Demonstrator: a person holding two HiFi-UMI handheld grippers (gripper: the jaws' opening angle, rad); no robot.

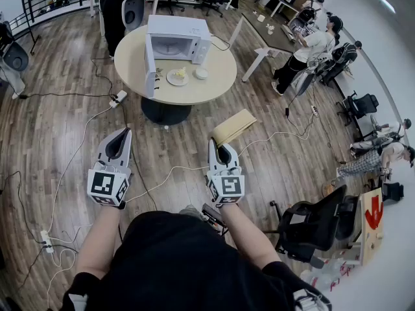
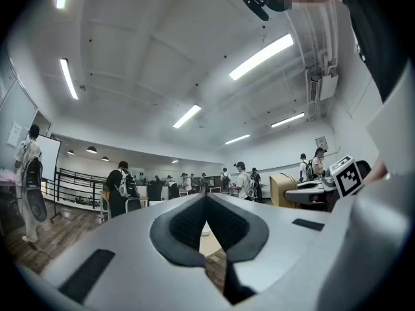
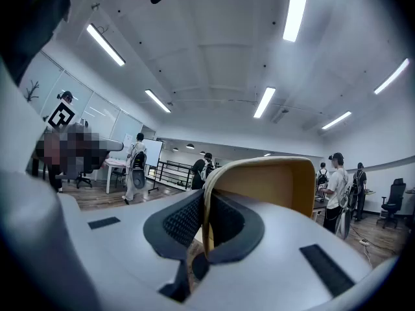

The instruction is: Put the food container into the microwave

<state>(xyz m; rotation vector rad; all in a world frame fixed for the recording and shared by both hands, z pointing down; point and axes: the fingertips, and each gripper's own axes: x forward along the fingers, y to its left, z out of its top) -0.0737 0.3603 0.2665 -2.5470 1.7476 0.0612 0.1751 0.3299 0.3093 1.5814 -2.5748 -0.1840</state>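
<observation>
Head camera above, two on the tongs
Head view looks steeply down on left tongs [image 1: 118, 144] and right tongs [image 1: 224, 153], table [image 1: 220, 70] farther ahead; each tongs view sits close behind its jaws, facing level; the left one shows that table too.

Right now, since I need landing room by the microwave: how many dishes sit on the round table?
2: a plate in front of the open microwave, and a small white bowl just right of the plate in the head view. More could hide behind the microwave.
</observation>
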